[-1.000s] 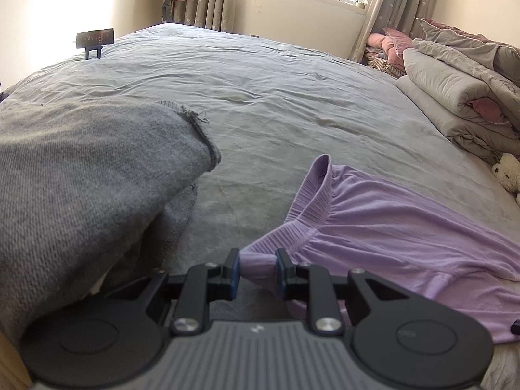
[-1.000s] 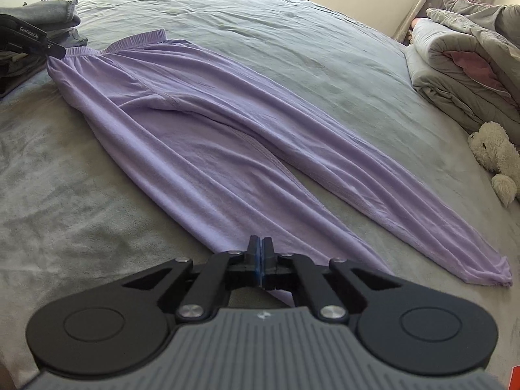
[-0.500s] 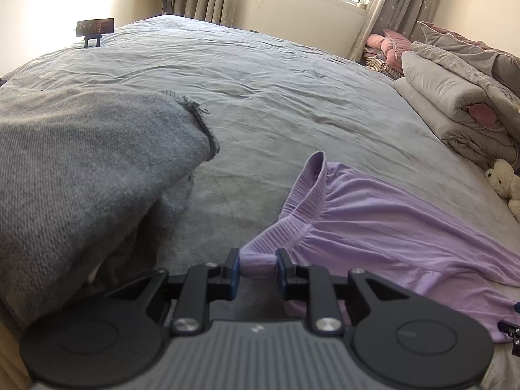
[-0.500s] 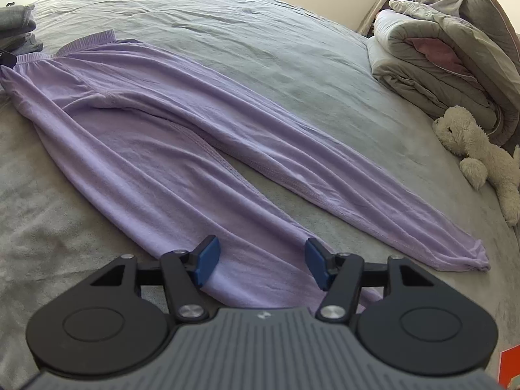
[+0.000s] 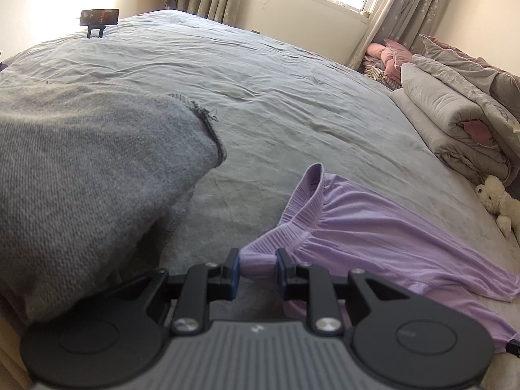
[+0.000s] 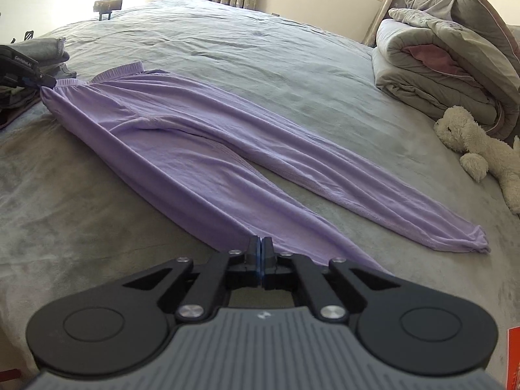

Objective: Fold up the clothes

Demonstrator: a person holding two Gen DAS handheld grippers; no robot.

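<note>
Lying along the bed (image 6: 292, 74) from 10 to 4 o'clock, trousers (image 6: 201, 149), waistband pinched in left claw (image 5: 257, 265), near cuff clamped in shut right claw (image 6: 260, 261).

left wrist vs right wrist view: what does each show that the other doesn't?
Left wrist only: close-up of the left hand-held gripper shut on the waistband, and the grey knit garment large beside it.

Right wrist only: the lilac trousers at full length, both legs to the cuffs, with the right hand-held gripper shut at the near cuff.

Both: the grey bedspread, folded duvet, plush toy.
</note>
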